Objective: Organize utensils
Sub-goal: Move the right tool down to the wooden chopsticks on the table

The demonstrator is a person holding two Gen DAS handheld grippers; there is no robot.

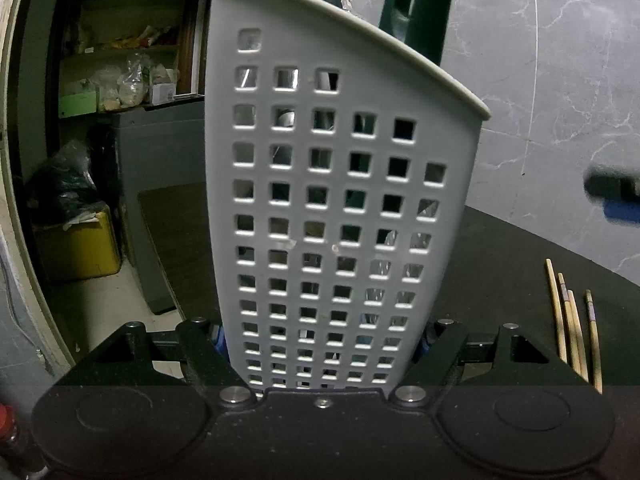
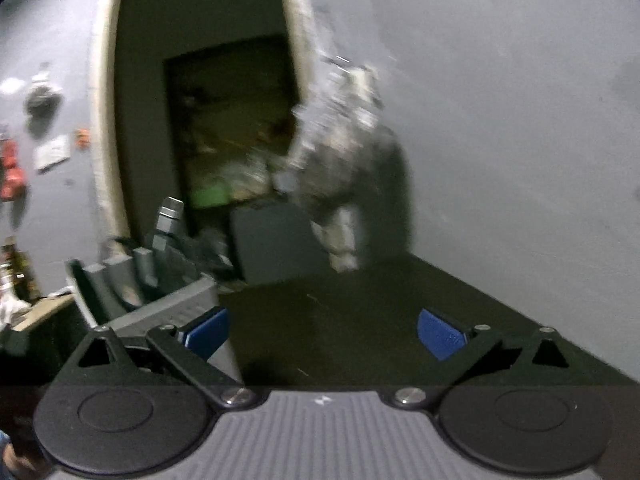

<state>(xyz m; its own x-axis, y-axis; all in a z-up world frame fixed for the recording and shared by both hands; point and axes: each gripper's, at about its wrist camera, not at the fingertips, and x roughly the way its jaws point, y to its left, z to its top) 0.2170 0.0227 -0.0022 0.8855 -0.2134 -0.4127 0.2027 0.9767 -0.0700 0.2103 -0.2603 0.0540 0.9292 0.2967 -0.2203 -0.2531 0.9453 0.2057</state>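
Chopsticks (image 1: 574,332) lie on the dark desk (image 1: 512,280), right of the white perforated utensil holder (image 1: 332,184), which stands upright with the left claw (image 1: 324,344) clamped on its base. Right claw (image 2: 322,330) hangs wide apart, holding nothing.

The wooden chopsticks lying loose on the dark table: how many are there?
4. All four thin wooden chopsticks lie side by side on the dark table, right of the white perforated plastic holder. More may be hidden inside it.
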